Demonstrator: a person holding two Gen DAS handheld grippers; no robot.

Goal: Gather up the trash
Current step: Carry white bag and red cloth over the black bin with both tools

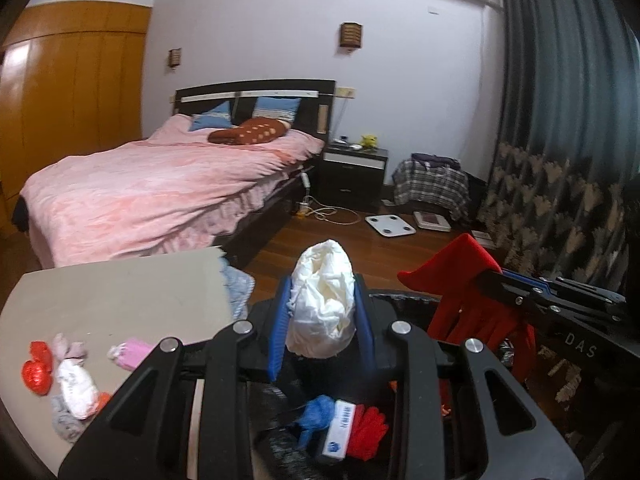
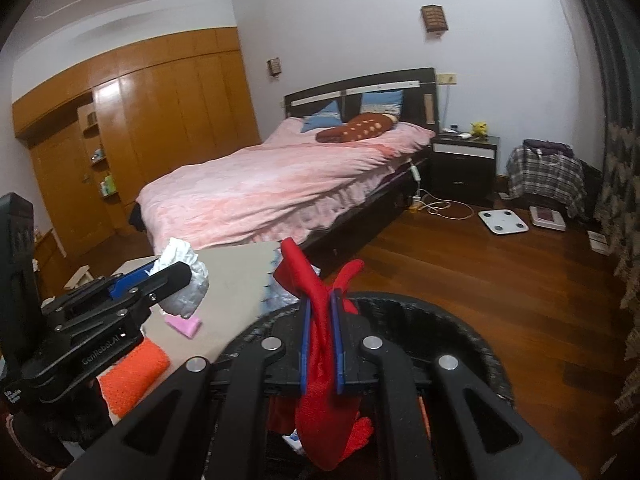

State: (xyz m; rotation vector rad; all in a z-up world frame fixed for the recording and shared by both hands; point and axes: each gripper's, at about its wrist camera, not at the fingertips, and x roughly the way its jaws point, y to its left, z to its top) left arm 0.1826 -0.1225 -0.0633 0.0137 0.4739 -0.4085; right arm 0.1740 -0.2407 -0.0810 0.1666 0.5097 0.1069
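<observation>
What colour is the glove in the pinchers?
Red. The glove shows best in the right wrist view, clamped by the right gripper.

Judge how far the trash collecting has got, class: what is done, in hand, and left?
Done: blue and red scraps lie in the black bin. In hand: left hand-held gripper grips a white wad; right hand-held gripper grips a red glove. Left: wrappers on the table.

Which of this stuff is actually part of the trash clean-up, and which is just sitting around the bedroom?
Part of the job:
- crumpled white wad in the left gripper
- red glove in the right gripper
- black bin
- scraps on the table, such as the pink wrapper

Just lying about:
- bed
- nightstand
- white scale
- plaid cloth
</observation>
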